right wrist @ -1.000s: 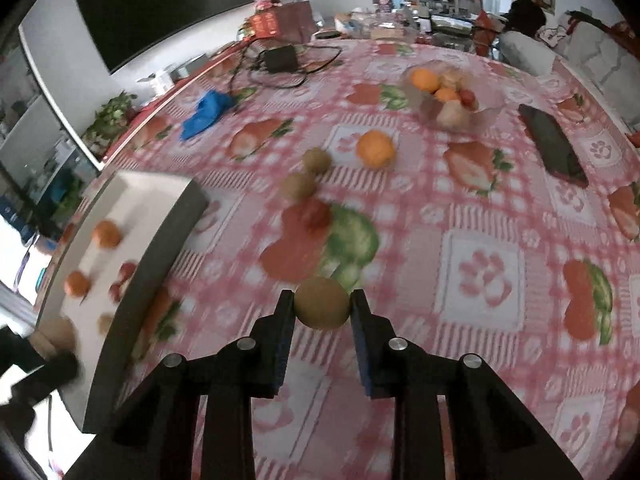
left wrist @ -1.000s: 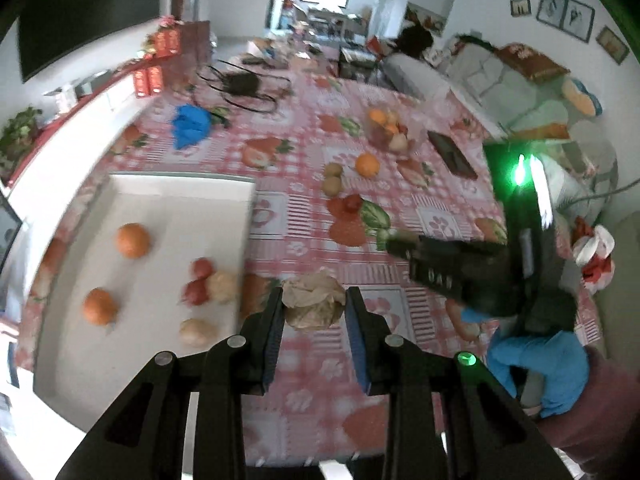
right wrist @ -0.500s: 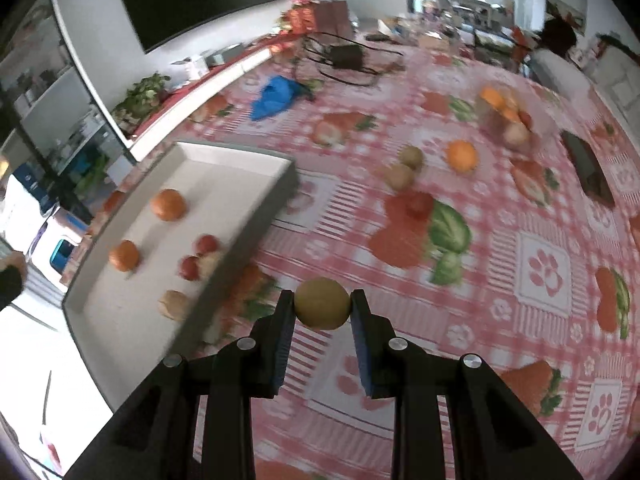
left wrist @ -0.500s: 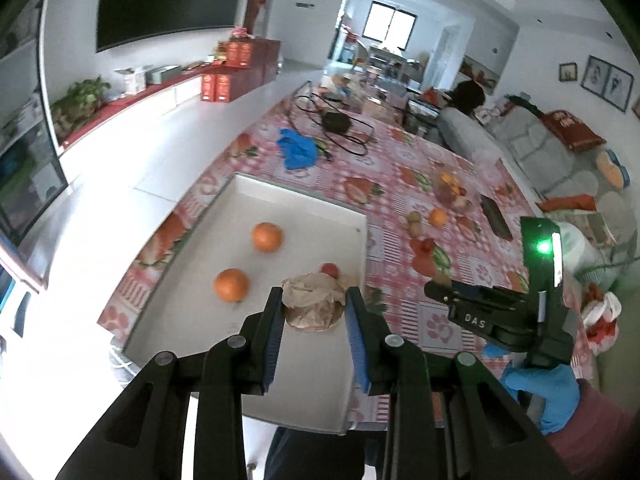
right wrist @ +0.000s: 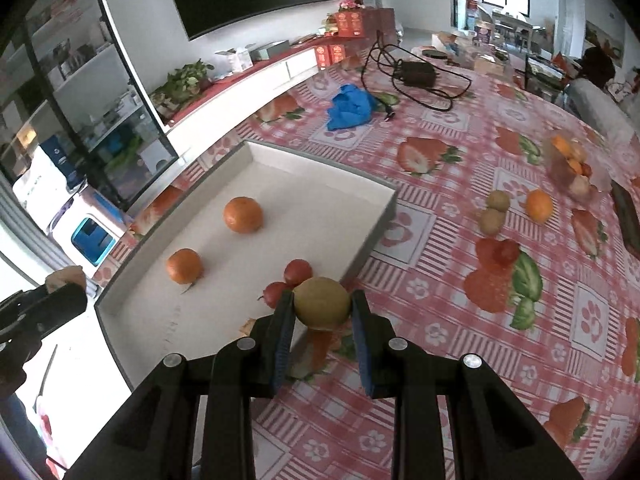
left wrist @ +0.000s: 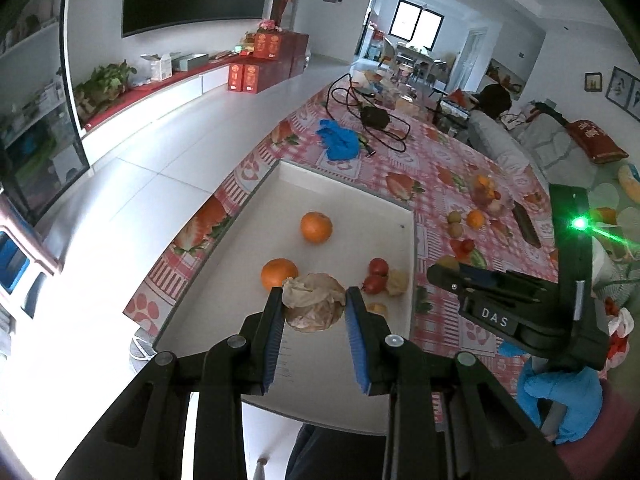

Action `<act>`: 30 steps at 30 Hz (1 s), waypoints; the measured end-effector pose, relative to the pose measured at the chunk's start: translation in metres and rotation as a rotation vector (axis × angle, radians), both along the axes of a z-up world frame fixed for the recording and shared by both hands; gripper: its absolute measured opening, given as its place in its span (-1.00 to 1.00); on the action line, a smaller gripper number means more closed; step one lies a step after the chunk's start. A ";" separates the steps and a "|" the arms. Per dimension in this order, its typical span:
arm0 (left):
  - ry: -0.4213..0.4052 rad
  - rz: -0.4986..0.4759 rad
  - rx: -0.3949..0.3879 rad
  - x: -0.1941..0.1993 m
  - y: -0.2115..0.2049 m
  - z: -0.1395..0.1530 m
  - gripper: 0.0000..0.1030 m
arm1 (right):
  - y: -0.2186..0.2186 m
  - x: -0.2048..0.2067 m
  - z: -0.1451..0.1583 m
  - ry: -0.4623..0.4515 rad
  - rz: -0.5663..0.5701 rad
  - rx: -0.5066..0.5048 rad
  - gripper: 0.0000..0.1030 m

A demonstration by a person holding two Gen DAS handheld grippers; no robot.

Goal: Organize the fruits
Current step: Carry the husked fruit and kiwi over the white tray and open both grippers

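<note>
Left tongs (left wrist: 314, 308) clamp a brown, papery, wrinkled fruit (left wrist: 314, 302) above the white tray (left wrist: 352, 184). Right tongs (right wrist: 322, 308) grip a smooth yellow-green fruit (right wrist: 322, 302) over the tray's right wall. Only the right view shows two kiwis (right wrist: 494, 210) clearly on the table (right wrist: 440, 360).

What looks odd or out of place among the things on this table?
A blue glove and a black charger with tangled cable lie on the tablecloth beyond the white tray, among no fruit. Nothing looks spilled or damaged.
</note>
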State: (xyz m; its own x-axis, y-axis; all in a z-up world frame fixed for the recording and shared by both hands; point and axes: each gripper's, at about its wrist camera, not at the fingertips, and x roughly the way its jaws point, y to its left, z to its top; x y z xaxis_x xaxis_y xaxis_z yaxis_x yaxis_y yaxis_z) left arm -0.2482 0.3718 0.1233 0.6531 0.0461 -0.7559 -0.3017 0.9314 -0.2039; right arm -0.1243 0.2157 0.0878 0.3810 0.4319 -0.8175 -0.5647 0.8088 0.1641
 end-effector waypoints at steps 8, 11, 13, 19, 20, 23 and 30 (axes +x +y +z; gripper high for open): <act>0.018 0.008 0.011 0.007 0.004 -0.008 -0.35 | 0.005 0.004 -0.005 0.014 0.010 0.000 -0.43; 0.026 0.016 0.007 0.010 0.007 -0.012 -0.35 | 0.006 0.005 -0.006 0.018 0.010 0.002 -0.43; 0.030 0.023 0.003 0.012 0.008 -0.015 -0.35 | 0.006 0.005 -0.006 0.017 0.010 0.004 -0.43; 0.054 0.037 -0.005 0.022 0.017 -0.026 -0.35 | 0.011 0.006 -0.008 0.028 0.015 0.016 -0.43; 0.061 0.038 -0.006 0.025 0.018 -0.028 -0.35 | 0.012 0.006 -0.008 0.029 0.018 0.017 -0.43; 0.081 0.034 -0.002 0.034 0.019 -0.035 -0.36 | 0.019 0.010 -0.007 0.028 0.029 0.018 -0.43; 0.129 0.005 0.015 0.054 0.014 -0.052 -0.36 | 0.032 0.020 -0.011 0.040 0.044 0.020 -0.43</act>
